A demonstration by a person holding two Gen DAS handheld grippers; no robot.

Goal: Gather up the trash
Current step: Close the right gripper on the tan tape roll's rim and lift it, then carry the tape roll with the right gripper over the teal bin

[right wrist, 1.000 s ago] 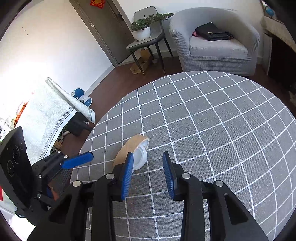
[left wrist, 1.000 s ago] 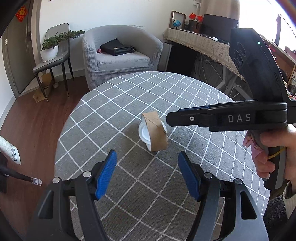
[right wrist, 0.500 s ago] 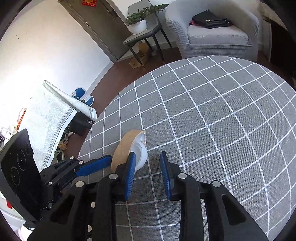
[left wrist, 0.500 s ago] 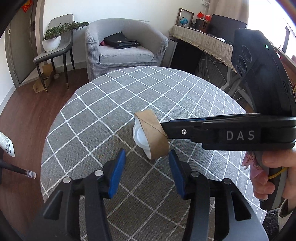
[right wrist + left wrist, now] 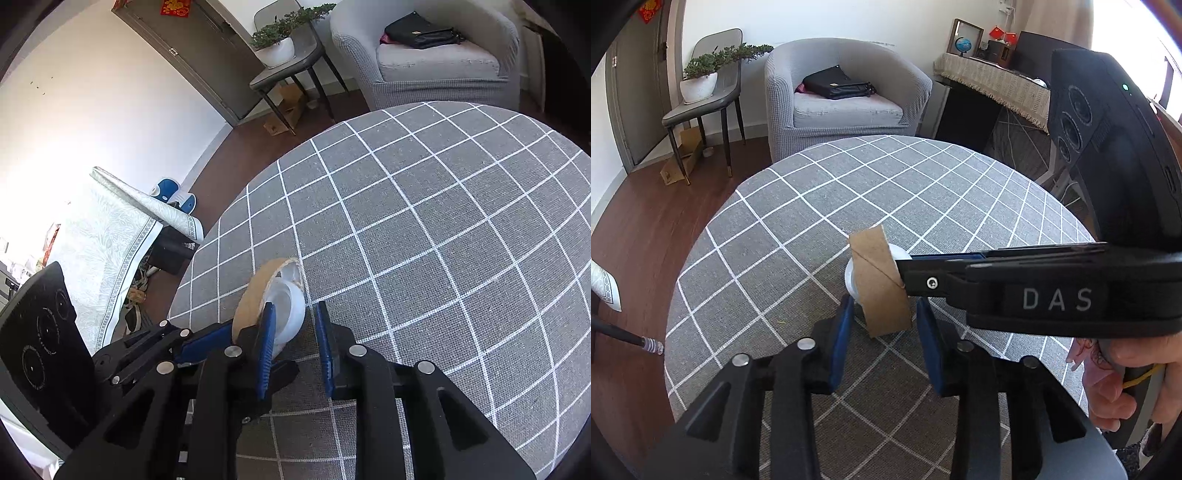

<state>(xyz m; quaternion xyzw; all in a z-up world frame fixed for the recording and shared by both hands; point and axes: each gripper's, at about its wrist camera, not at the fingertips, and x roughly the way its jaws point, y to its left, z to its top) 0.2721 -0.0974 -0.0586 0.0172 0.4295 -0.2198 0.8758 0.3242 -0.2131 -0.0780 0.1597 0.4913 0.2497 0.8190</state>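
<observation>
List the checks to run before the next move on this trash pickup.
1. Cardboard ring and white cup lying on the table: ok.
2. Ring between the left gripper pads, jaws just closing: ok.
3. Left pads pressing the ring: cannot tell.
4. Right gripper gripping the cup: not ok; jaws just closing, a gap shows at one pad.
5. The two grippers not touching each other: cannot tell; they overlap in both views.

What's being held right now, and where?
The left gripper, its jaws having just been closing, clamps the cardboard ring across its width, near the bottom.
</observation>
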